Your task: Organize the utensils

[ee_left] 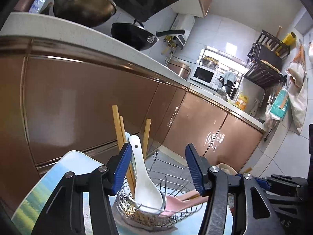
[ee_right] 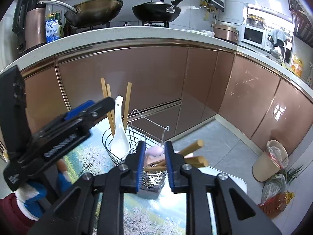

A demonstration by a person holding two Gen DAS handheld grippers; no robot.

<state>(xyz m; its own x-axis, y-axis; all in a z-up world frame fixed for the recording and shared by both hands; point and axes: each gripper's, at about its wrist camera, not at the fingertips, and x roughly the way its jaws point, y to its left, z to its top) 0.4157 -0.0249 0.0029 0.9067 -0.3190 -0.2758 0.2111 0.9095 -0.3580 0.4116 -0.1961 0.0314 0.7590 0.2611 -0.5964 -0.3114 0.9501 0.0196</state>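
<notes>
A wire utensil caddy [ee_left: 156,201] [ee_right: 125,148] stands on a small table with a blossom-print top [ee_right: 152,213]. Its near compartment holds a white ceramic spoon [ee_left: 143,176] [ee_right: 119,135] and upright wooden chopsticks [ee_left: 118,131] [ee_right: 106,96]. My left gripper [ee_left: 158,170] is open just above the caddy, its jaws either side of the spoon without touching it. My right gripper [ee_right: 155,164] is shut on wooden chopsticks [ee_right: 192,153] and a pink spoon [ee_right: 154,152], held at the caddy's other compartment. The pink spoon [ee_left: 182,201] also shows in the left view.
Brown cabinet fronts [ee_right: 137,74] and a white counter [ee_right: 125,35] stand close behind the table. Two woks [ee_right: 156,9] sit on the stove. A beige waste bin [ee_right: 271,160] and an oil bottle [ee_right: 273,203] are on the floor at right.
</notes>
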